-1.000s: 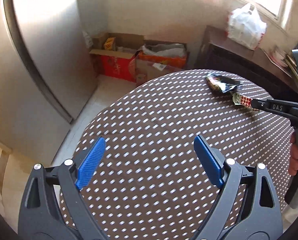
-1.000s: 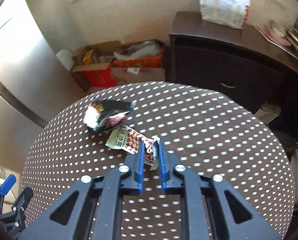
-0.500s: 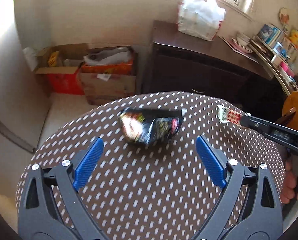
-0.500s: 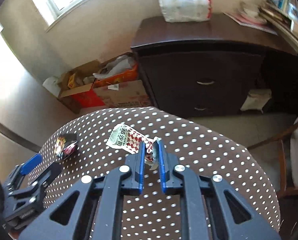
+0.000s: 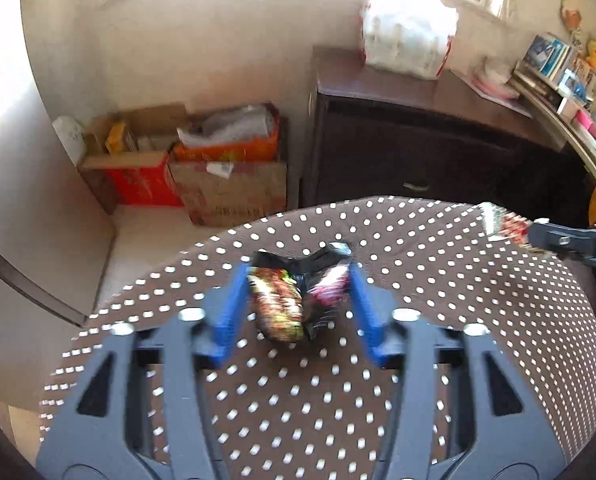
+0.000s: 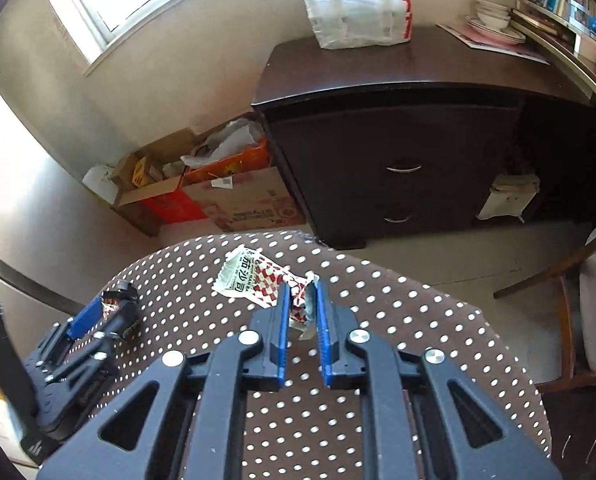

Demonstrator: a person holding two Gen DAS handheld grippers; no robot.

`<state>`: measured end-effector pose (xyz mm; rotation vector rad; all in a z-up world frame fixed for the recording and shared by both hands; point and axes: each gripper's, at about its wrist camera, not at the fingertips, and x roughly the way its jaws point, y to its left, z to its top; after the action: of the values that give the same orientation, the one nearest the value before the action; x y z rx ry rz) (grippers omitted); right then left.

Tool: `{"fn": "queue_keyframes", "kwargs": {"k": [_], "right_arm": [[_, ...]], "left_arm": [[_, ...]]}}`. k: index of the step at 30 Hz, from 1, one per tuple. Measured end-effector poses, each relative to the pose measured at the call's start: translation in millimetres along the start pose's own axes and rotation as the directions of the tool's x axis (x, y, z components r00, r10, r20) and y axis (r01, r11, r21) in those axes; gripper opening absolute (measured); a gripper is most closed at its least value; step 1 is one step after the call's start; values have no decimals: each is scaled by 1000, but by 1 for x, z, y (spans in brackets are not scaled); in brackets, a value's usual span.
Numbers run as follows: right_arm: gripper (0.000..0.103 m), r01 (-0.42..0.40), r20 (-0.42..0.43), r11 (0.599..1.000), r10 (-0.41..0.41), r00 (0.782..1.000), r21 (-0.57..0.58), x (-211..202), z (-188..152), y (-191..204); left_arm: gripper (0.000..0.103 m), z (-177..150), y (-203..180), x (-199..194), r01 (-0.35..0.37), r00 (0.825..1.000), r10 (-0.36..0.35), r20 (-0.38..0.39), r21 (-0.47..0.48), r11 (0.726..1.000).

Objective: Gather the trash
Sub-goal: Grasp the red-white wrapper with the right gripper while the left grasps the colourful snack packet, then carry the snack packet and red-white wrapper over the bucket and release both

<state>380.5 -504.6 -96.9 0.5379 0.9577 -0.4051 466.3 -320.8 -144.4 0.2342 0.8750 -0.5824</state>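
Two wrappers are showing: the black snack wrapper (image 5: 298, 294) is lying crumpled on the polka-dot table (image 5: 437, 320), its long axis running roughly across the left gripper (image 5: 298, 284), whose blue fingers (image 5: 232, 312) are flanking it on both sides at a narrowed spread, with contact too blurred to tell. The red-and-white checkered wrapper (image 6: 258, 280) is being pinched at its near end by the right gripper (image 6: 302, 300), jaws nearly together, its long axis pointing away and leftward above the table. Both grippers are reaching forward low over the tabletop, the right one well apart from the left.
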Motion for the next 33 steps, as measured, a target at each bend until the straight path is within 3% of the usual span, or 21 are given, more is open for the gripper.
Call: {"fn": "queue_keyframes", "kwargs": {"k": [2,5,8,19,24,33], "right_arm": [[13,-9,6,1000,9,1000,-15,-4,-3,8],[13,-36,15,998,37,999,-42,-15,-10,23],[13,-68,28,996,70,997,-59,-29,-20,38],[13,-190,9,962,195,981,-194,-82,-98,112],[13,-253,-45,928,250,967,-275,-96,-145,164],[13,-350,-136,835,323,937,-424,-117,-219,260]], "left_arm": [[36,-5,3,-6,22,1000,-22,-23,-9,1000],[31,-19,3,-19,-25,1000,25,-13,25,999],[28,-36,11,-35,-27,999,28,-24,14,1000],[28,-112,59,-130,-124,992,126,21,-94,988],[28,-147,87,-181,-187,979,196,48,-149,971],[28,-217,152,-255,-318,939,340,40,-266,910]]}}
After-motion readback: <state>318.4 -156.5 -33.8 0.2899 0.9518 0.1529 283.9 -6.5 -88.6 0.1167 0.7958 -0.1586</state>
